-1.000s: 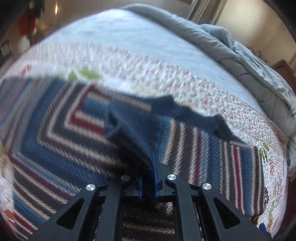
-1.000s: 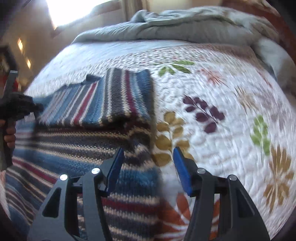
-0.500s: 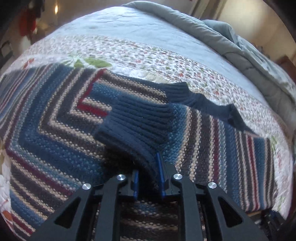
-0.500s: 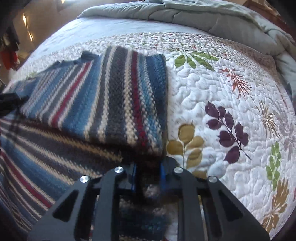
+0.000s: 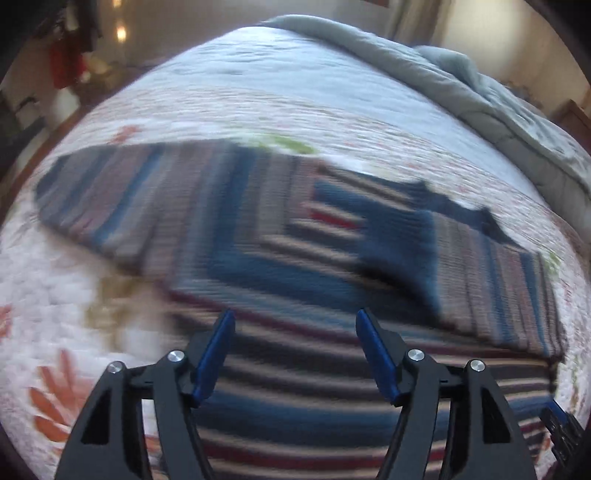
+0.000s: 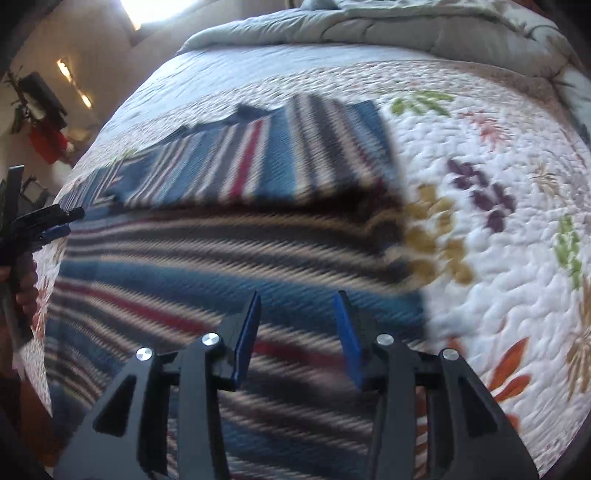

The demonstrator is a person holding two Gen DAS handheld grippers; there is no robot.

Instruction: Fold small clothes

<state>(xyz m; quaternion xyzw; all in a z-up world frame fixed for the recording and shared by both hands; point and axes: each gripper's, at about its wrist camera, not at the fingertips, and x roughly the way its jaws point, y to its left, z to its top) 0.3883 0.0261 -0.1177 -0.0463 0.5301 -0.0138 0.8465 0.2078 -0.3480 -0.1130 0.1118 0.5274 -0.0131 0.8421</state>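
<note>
Striped knit sweater point(image 5: 295, 280) lying flat on the floral quilt point(image 5: 55, 280) of a bed, both views showing motion blur. The left gripper point(image 5: 295, 325) is hovering over the lower body of the sweater with its jaws spread wide and nothing between them; the 2 blue pads point(image 5: 216, 354) are framing bare striped knit. The navy ribbed cuff point(image 5: 402, 243) of 1 sleeve is lying folded across the chest, just ahead and to the right of this gripper. In the right wrist view, the right gripper point(image 6: 297, 317) is likewise standing with jaws parted and gripping nothing, positioned above the sweater point(image 6: 229, 266) near its right edge, beside the olive leaf print of the quilt point(image 6: 498, 258). A folded-over sleeve panel point(image 6: 280, 155) is resting on the upper part of the garment (its stripes running crosswise to those of the body). The left gripper point(image 6: 55, 223) is showing at the left margin of this view. A grey comforter point(image 6: 406, 29) is bunching at the far end of the bed.
</note>
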